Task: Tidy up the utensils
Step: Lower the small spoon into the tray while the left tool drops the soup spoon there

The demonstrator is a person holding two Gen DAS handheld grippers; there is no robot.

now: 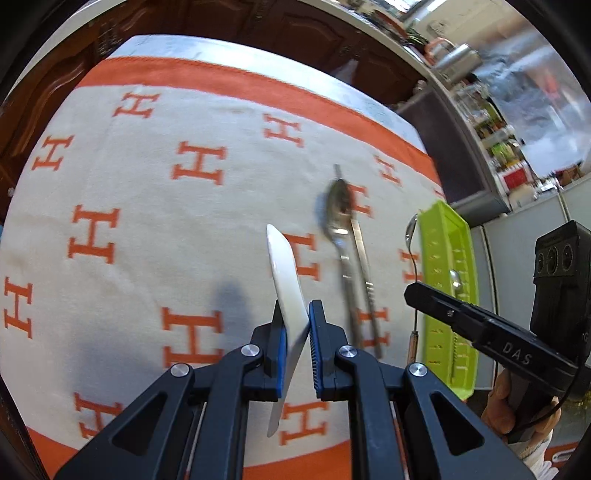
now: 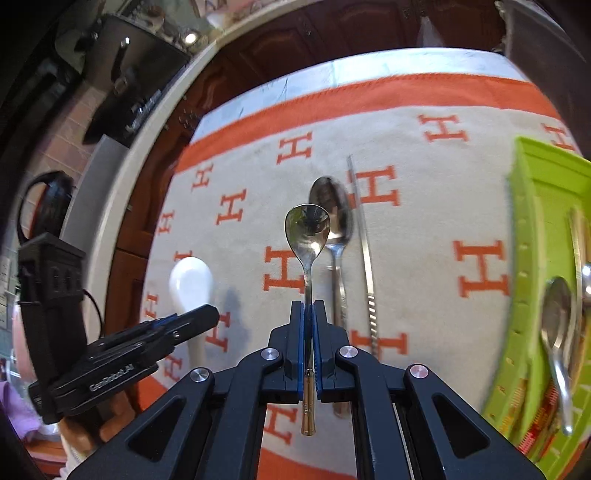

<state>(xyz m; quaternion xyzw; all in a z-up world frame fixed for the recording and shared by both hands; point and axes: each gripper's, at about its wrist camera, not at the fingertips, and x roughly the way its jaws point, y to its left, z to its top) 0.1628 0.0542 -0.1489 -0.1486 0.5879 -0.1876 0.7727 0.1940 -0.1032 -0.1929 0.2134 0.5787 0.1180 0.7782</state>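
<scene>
My left gripper [image 1: 293, 325] is shut on a white ceramic spoon [image 1: 286, 273], held on edge above the cloth. In the right wrist view that white spoon [image 2: 192, 280] pokes out past the left gripper [image 2: 212, 314]. My right gripper [image 2: 308, 306] is shut on the thin stem of a small steel spoon [image 2: 307, 236] with a gold handle tip, bowl pointing away. On the cloth beyond lie a large steel spoon [image 2: 332, 210] and a slim knife-like utensil [image 2: 364, 240], side by side. The green tray [image 2: 532, 221] at right holds steel spoons [image 2: 557, 325].
An orange-and-cream cloth [image 1: 147, 221] with H marks covers the table. The green tray [image 1: 448, 280] sits near the table's right edge, next to the right gripper [image 1: 412, 291]. Dark wooden cabinets [image 1: 295, 26] stand behind the table. A hand [image 1: 506, 402] holds the right gripper.
</scene>
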